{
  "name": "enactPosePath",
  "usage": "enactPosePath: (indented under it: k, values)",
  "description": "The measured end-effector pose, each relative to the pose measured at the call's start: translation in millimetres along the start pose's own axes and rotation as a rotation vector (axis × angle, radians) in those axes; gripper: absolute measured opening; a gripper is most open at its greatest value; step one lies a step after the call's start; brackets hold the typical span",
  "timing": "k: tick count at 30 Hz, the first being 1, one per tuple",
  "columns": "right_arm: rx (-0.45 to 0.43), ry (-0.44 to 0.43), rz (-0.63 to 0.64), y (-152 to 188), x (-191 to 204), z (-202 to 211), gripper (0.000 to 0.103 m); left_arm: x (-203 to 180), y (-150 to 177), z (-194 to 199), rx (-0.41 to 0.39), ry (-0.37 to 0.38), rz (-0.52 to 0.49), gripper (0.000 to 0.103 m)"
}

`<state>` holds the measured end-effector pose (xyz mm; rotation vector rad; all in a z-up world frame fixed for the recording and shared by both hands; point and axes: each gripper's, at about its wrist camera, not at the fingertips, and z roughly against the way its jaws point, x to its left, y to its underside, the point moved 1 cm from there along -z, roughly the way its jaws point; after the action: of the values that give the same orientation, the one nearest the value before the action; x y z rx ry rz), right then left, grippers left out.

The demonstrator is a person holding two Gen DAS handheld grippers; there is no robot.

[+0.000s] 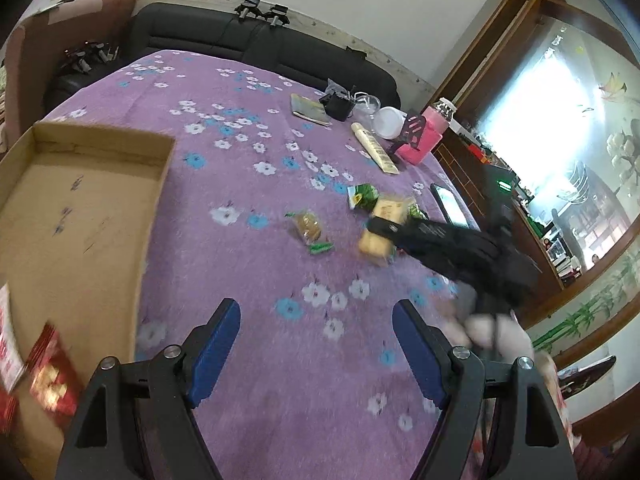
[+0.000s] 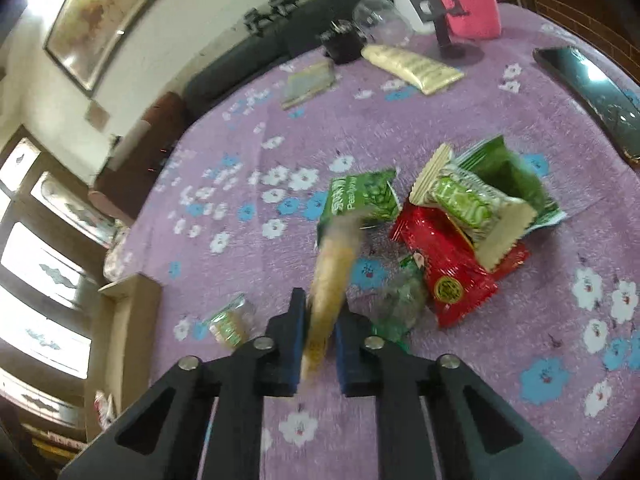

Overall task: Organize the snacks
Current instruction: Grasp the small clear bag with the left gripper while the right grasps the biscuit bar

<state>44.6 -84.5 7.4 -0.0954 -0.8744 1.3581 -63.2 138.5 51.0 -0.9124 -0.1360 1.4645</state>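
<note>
My right gripper point(image 2: 322, 304) is shut on a yellow biscuit pack point(image 2: 330, 280), held above the purple flowered cloth; in the left wrist view the same pack point(image 1: 380, 232) hangs blurred in the right gripper point(image 1: 384, 226). My left gripper point(image 1: 316, 312) is open and empty over the cloth, right of a cardboard box point(image 1: 80, 208). On the cloth lie a green pea snack bag point(image 2: 362, 200), a red packet point(image 2: 448, 268), a cream and green packet point(image 2: 468, 204) and a small clear-wrapped cake point(image 1: 307, 226).
Red packets point(image 1: 50, 380) lie at the box's near end. At the far side of the table stand a pink container point(image 1: 424, 138), a white tube point(image 1: 374, 148), a black cup point(image 1: 338, 104) and a phone point(image 2: 596, 92). A dark sofa point(image 1: 248, 40) is behind.
</note>
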Motion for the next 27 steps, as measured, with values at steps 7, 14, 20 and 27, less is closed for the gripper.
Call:
enactPosePath:
  k: [7,14,20,27]
  values:
    - [-0.034,-0.053,0.018,11,-11,17,0.008,-17,-32,-78,0.074,-0.032,-0.026,0.068]
    - [-0.033,-0.092,0.001,7,-19,19,0.008,-29,-50,-131,0.082,-0.156,-0.124,0.067]
    - [-0.062,-0.093,0.028,6,-14,27,0.008,-29,-49,-130,0.089,-0.195,-0.172,0.025]
    - [-0.067,-0.086,0.038,9,-11,28,0.008,-17,-42,-104,0.072,-0.161,-0.121,0.018]
